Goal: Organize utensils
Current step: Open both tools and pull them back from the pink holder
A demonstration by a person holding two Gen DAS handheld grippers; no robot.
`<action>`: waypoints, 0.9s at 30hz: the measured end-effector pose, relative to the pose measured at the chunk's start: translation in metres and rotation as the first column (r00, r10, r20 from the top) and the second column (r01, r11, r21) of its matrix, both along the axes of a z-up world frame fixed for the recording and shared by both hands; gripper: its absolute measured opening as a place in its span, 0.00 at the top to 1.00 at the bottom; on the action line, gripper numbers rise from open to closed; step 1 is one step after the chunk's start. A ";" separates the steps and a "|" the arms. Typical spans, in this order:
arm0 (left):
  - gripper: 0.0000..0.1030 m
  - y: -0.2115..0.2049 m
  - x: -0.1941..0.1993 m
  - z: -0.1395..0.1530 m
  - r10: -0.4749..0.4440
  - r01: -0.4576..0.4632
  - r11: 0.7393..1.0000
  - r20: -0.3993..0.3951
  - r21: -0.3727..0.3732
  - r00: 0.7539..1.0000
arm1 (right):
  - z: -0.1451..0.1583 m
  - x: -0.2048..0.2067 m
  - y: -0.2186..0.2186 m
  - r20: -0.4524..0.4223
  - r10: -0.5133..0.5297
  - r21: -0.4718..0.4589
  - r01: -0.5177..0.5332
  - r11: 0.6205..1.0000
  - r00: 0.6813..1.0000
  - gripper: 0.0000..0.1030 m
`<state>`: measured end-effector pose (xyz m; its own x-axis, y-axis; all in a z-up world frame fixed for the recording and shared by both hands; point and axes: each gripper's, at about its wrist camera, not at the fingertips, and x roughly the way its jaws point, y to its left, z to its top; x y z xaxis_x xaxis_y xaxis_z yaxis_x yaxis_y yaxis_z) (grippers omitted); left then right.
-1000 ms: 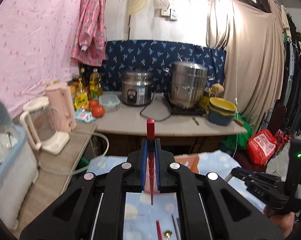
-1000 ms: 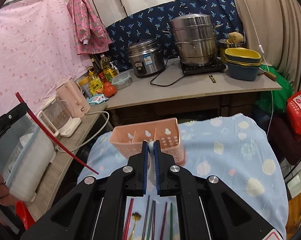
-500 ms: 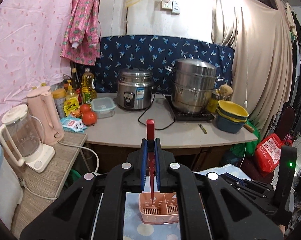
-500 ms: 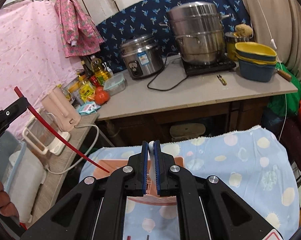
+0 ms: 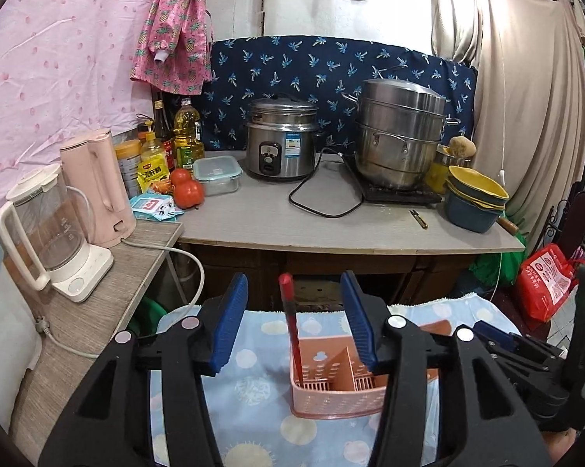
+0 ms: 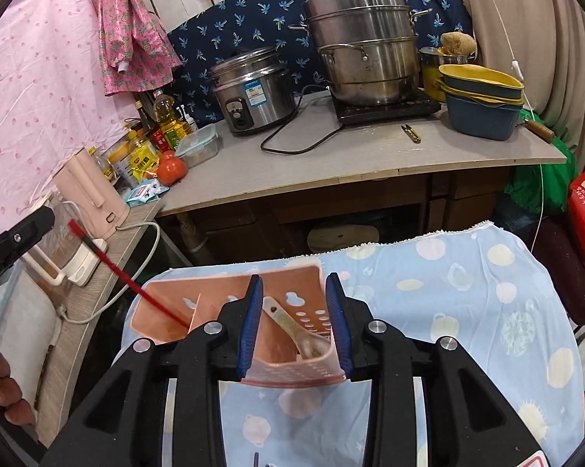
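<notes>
A pink utensil caddy (image 5: 331, 393) stands on the blue patterned cloth (image 5: 253, 389). A red chopstick (image 5: 290, 327) stands in the caddy's left compartment, leaning free between the blue pads (image 5: 234, 319) of my left gripper (image 5: 294, 311), whose jaws are opening. In the right wrist view a pale spoon (image 6: 292, 329) lies in the right compartment of the caddy (image 6: 214, 299). It sits loose between the pads of my right gripper (image 6: 293, 288), whose jaws are also opening. The chopstick (image 6: 137, 284) and the left gripper (image 6: 16, 241) show at the left there.
Beyond the cloth table is a counter (image 5: 331, 229) with a rice cooker (image 5: 282, 144), a steamer pot (image 5: 401, 136), stacked bowls (image 5: 475, 198), bottles and tomatoes (image 5: 187, 190). A pink kettle (image 5: 96, 186) and blender (image 5: 47, 225) stand on a side shelf at left.
Both grippers came forward and down over the caddy. Both jaws went from shut to parted, letting go of the red chopstick and the spoon, which now rest in the caddy.
</notes>
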<state>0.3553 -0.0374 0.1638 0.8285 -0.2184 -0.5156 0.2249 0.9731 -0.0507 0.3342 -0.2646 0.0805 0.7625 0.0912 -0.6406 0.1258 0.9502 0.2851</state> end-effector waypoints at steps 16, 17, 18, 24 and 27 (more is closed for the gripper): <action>0.51 0.043 -0.108 -0.040 0.020 -0.020 1.000 -0.109 0.007 0.994 | 0.006 -0.145 0.023 0.006 -0.001 -0.099 0.002 0.995 1.000 0.57; 0.51 0.045 -0.116 -0.047 0.020 -0.020 1.000 -0.122 0.007 0.992 | 0.000 -0.157 0.025 -0.011 0.001 -0.094 -0.002 0.996 1.000 0.57; 0.51 0.048 -0.127 -0.056 0.019 -0.018 1.000 -0.143 0.007 0.990 | -0.005 -0.167 0.026 -0.023 0.000 -0.093 -0.002 0.996 1.000 0.57; 0.51 0.061 -0.183 -0.105 0.012 -0.013 1.000 -0.251 -0.001 0.968 | -0.043 -0.235 0.036 -0.104 -0.016 -0.094 0.006 0.996 0.994 0.57; 0.51 0.063 -0.206 -0.129 0.004 -0.007 1.000 -0.302 -0.009 0.953 | -0.060 -0.263 0.042 -0.134 -0.030 -0.115 0.014 0.993 0.991 0.57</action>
